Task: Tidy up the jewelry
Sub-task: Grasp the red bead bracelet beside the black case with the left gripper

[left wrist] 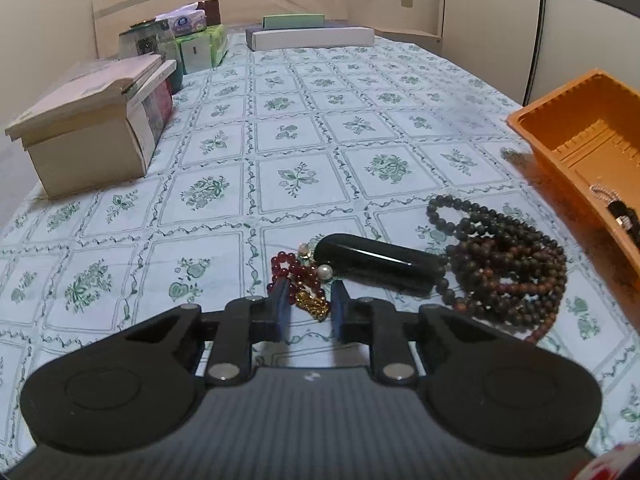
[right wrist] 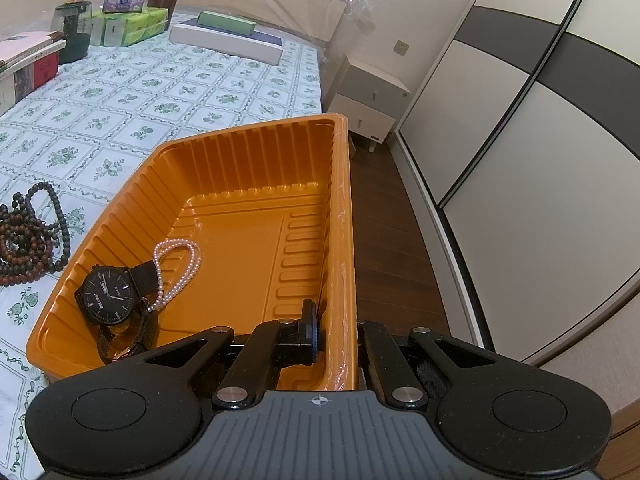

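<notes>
Left tool (left wrist: 309, 306) narrowly parted around red bracelet (left wrist: 298, 276); right tool (right wrist: 336, 330) clamping tray wall (right wrist: 344, 240).

Floral bedsheet (left wrist: 320, 92), stacked books (left wrist: 92, 120), tissue packs (left wrist: 202, 46), white nightstand (right wrist: 370, 96), sliding wardrobe (right wrist: 520, 120)

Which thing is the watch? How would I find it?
Look for the orange tray at the edge of the bed. In its near left corner lies the watch, beside a white pearl strand. It is the only thing there with a round black face and a dark strap.
</notes>
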The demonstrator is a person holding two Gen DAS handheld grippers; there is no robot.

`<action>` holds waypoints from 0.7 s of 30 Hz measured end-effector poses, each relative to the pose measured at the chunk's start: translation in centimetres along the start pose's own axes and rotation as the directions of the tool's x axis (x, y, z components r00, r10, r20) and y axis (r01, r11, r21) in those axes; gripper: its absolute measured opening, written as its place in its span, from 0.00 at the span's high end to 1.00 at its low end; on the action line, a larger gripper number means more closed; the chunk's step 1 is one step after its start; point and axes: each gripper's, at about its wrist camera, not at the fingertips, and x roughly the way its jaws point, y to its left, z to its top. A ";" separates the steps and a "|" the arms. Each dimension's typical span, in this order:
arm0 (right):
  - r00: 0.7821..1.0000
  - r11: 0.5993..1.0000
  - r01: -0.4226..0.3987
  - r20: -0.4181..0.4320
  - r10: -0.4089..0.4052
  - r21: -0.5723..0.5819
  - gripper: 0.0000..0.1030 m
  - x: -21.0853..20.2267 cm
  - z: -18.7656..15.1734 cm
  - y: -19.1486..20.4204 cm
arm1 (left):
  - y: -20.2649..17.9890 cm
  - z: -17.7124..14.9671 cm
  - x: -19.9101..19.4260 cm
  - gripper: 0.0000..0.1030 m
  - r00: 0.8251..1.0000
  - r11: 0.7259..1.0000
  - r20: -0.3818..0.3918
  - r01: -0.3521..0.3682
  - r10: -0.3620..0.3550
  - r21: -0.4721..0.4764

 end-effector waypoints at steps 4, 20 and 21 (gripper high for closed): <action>1.000 1.000 0.001 0.000 -0.001 0.000 0.97 0.0 0.0 0.1 | 0.5 0.0 -0.5 0.97 1.000 1.000 -0.003 0.006 -0.006 -0.010; 1.000 1.000 0.003 0.001 -0.003 -0.002 0.96 0.1 -0.1 0.1 | 1.4 0.0 -1.0 0.91 1.000 1.000 -0.006 0.005 -0.005 -0.004; 1.000 1.000 0.004 0.001 -0.004 -0.002 0.96 0.1 -0.1 0.1 | 1.3 0.1 -0.7 0.91 1.000 1.000 -0.010 0.006 -0.006 0.000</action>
